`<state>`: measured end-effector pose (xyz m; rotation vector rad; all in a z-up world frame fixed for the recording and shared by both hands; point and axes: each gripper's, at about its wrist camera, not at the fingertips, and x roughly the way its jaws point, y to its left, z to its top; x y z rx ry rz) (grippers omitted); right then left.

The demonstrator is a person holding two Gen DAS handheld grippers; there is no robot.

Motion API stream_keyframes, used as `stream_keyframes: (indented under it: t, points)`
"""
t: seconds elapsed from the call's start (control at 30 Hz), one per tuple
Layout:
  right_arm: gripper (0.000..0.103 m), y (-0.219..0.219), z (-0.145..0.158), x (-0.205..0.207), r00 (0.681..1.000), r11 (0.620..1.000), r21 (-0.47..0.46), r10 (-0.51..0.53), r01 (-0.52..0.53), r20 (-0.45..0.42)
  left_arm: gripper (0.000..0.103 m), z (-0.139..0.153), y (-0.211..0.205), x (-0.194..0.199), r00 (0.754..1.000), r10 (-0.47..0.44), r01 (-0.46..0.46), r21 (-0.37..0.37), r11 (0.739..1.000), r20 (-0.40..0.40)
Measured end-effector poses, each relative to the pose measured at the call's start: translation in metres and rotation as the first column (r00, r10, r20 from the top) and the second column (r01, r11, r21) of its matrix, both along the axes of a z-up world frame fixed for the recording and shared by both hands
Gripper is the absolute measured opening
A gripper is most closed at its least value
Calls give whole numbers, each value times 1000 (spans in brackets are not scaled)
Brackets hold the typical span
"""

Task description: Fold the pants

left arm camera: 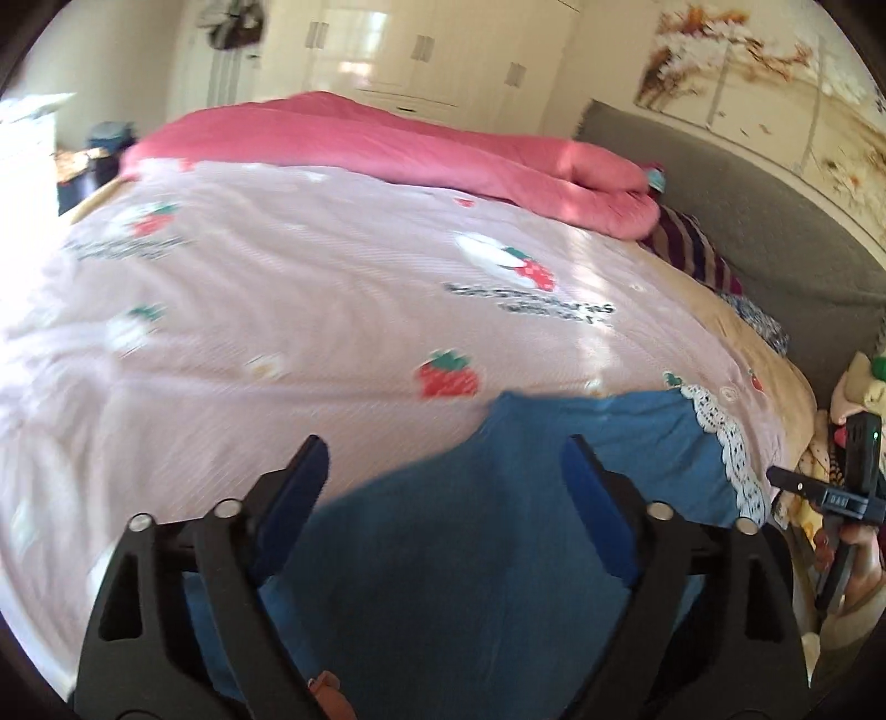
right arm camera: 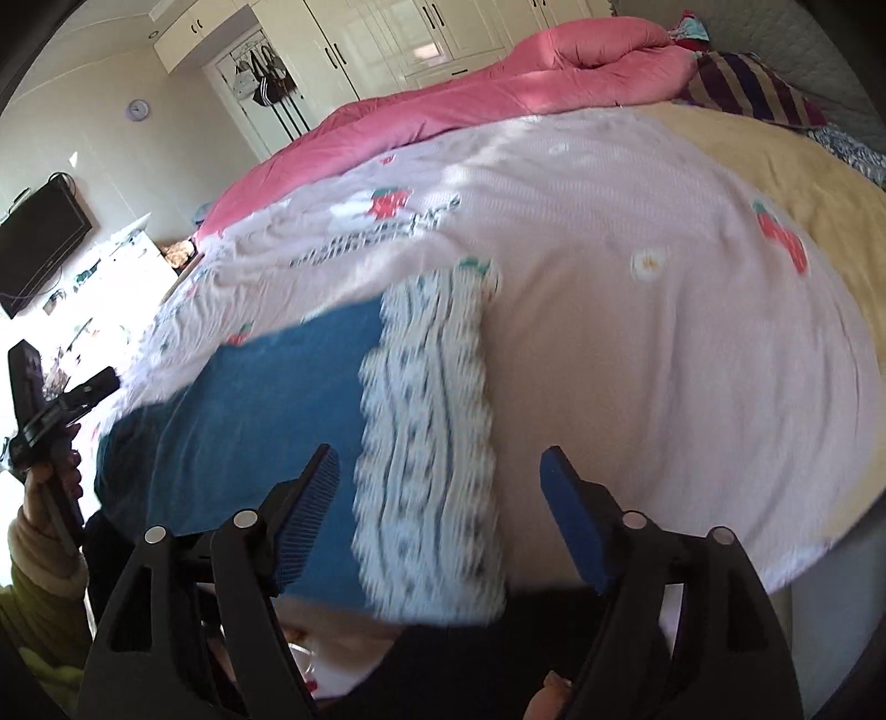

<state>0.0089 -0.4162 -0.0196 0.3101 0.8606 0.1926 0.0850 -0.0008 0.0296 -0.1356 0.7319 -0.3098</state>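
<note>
Blue pants [left arm camera: 443,554] with a white lace hem [left arm camera: 725,443] lie flat at the near edge of the pink strawberry bedspread [left arm camera: 277,277]. My left gripper [left arm camera: 446,448] hovers open over the blue cloth, with nothing pinched between its blue pads. In the right wrist view the pants [right arm camera: 266,399] run left from the lace hem [right arm camera: 426,387]. My right gripper [right arm camera: 440,457] stands open above the hem, pads apart from the cloth. Each view catches the other gripper at its edge, held in a hand: the right one [left arm camera: 830,493] and the left one [right arm camera: 50,399].
A rolled pink quilt [left arm camera: 387,144] lies across the far side of the bed. A striped pillow [left arm camera: 686,249] rests by the grey headboard [left arm camera: 747,194]. White wardrobes [right arm camera: 387,39] line the far wall, and a television [right arm camera: 39,243] hangs at the left.
</note>
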Motion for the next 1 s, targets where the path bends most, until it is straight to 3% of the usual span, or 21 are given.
stream_keyframes:
  t: [0.13, 0.37, 0.5, 0.6, 0.67, 0.7, 0.73, 0.77, 0.8, 0.83, 1.0]
  points:
    - [74, 6, -2, -10, 1000, 1000, -20, -12, 12, -6, 92, 0, 44, -39, 996, 88, -88, 18, 996, -8]
    - [74, 7, -5, -7, 999, 1000, -19, -25, 25, -23, 93, -19, 105, -72, 975, 205, -204, 24, 979, -88]
    - [74, 12, -15, -3, 998, 1000, -13, -17, 17, -57, 93, -36, 110, -60, 972, 178, -190, -67, 979, -155]
    - [74, 9, -15, -3, 998, 1000, 0, -25, 25, -62, 93, -47, 107, -47, 961, 194, -210, -62, 976, -196]
    - [74, 7, -16, -3, 998, 1000, 5, -19, 20, -66, 93, -51, 107, -41, 960, 205, -227, -100, 969, -192]
    - [66, 7, -17, -3, 997, 1000, 0, -15, 15, -73, 81, -54, 106, -39, 956, 218, -243, -115, 963, -194]
    - [44, 9, -19, -2, 997, 1000, -6, -1, 1, -83, 50, -57, 105, -34, 954, 216, -248, -137, 959, -209]
    - [33, 11, -21, -2, 996, 1000, -13, 9, -11, -92, 38, -62, 103, -29, 946, 236, -268, -126, 955, -224]
    - [17, 13, -22, -1, 995, 999, -40, 15, -19, -98, 33, -64, 101, -25, 942, 256, -281, -92, 955, -218]
    - [9, 17, -22, -2, 995, 996, -79, 38, -45, -96, 31, -66, 98, -22, 942, 255, -277, -74, 958, -216]
    - [5, 18, -18, -9, 989, 981, -166, 76, -97, -129, 28, -58, 99, -12, 950, 252, -256, 1, 967, -186]
